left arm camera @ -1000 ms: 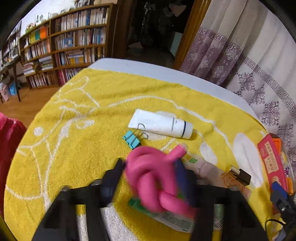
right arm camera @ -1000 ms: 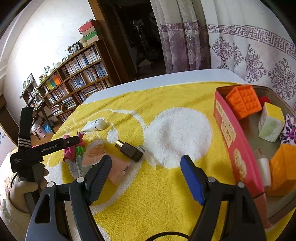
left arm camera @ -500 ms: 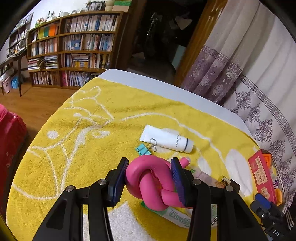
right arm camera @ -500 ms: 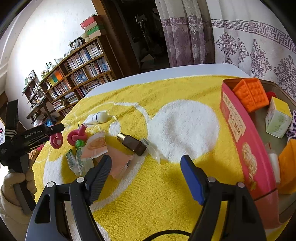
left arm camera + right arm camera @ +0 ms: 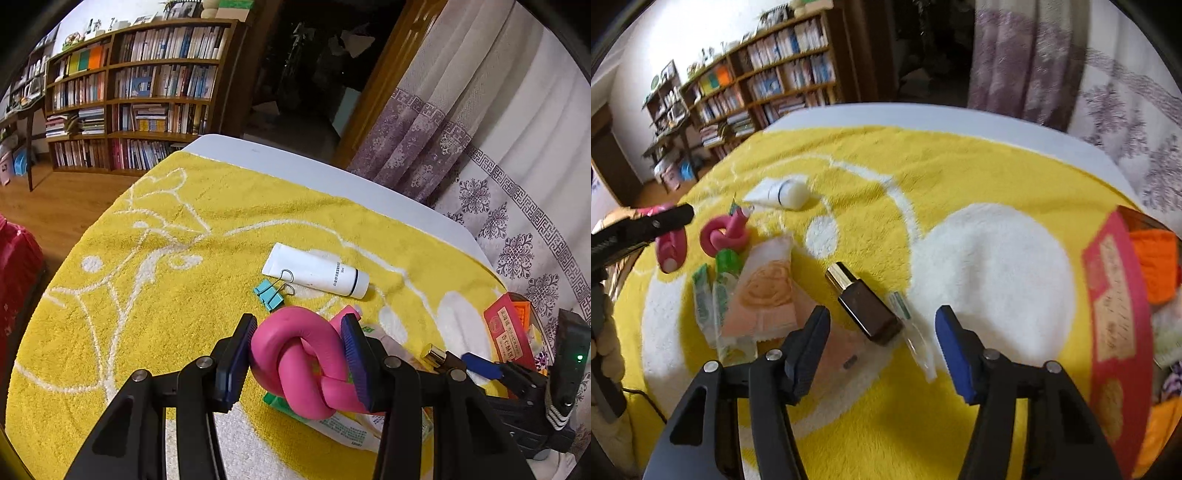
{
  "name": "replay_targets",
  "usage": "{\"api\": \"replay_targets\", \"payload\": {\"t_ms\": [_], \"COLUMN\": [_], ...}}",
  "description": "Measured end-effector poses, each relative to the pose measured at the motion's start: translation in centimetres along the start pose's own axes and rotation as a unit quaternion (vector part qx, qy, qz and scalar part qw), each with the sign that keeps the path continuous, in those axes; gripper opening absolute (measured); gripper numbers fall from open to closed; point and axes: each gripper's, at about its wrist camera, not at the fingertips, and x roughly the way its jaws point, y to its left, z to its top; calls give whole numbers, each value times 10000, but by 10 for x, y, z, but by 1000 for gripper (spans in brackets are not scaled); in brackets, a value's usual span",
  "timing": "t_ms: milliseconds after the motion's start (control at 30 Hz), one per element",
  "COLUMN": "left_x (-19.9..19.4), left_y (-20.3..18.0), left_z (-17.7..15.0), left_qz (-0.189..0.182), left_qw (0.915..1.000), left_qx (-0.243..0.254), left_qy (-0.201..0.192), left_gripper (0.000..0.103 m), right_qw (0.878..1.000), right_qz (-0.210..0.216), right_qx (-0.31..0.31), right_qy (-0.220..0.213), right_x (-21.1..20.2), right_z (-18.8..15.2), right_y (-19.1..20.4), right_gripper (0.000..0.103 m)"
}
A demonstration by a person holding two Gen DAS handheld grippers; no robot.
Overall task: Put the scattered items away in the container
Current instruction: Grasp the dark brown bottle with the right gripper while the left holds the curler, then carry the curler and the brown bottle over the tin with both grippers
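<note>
A pink foam roller tied in a knot [image 5: 295, 354] is pinched between the blue pads of my left gripper [image 5: 299, 321], just above the yellow towel [image 5: 147, 295]. The right wrist view shows the same knot [image 5: 724, 236] at far left. My right gripper [image 5: 882, 312] hovers over a dark bottle with a gold cap [image 5: 866, 306]. Its jaws are closing, with the bottle between them and the pads clear of it. The red box [image 5: 1115, 306] that serves as the container stands at the right, with an orange block [image 5: 1156, 266] and other items inside.
A white tube [image 5: 317, 275] and a teal binder clip [image 5: 269, 295] lie beyond the knot. Green sachets [image 5: 705, 295], peach packets [image 5: 764, 288] and a clear vial [image 5: 908, 325] lie around the bottle. Curtains hang behind the table's far edge, and bookshelves stand at the left.
My right gripper swung left and down, away from the box and over the dark bottle, and its jaws narrowed. The left gripper kept its hold on the pink knot and rose slightly.
</note>
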Motion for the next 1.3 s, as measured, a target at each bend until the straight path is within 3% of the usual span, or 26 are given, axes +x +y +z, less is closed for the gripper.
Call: {"api": "replay_targets", "payload": {"t_ms": [100, 300, 500, 800, 1033, 1300], "left_x": [2, 3, 6, 3, 0, 11], "left_y": [-1, -1, -3, -13, -25, -15], "left_z": [-1, -2, -4, -5, -7, -11], "left_qz": [-11, -3, 18, 12, 0, 291], "left_qw": [10000, 10000, 9999, 9997, 9990, 9989], "left_qx": [24, 35, 89, 254, 440, 327], "left_qy": [43, 68, 123, 23, -11, 146], "left_gripper": [49, 49, 49, 49, 49, 49], "right_qw": [9999, 9998, 9979, 9897, 9796, 9674], "right_qz": [-42, -185, 70, 432, 196, -89], "right_qx": [-126, -24, 536, 1053, 1435, 1653], "right_qy": [-16, -77, -363, -868, -1391, -1915], "right_x": [5, 4, -20, -64, -109, -153], "right_z": [1, 1, -9, -28, -44, -58], "right_y": [5, 1, -15, -23, -44, -64], "right_gripper": [57, 27, 22, 22, 22, 22]}}
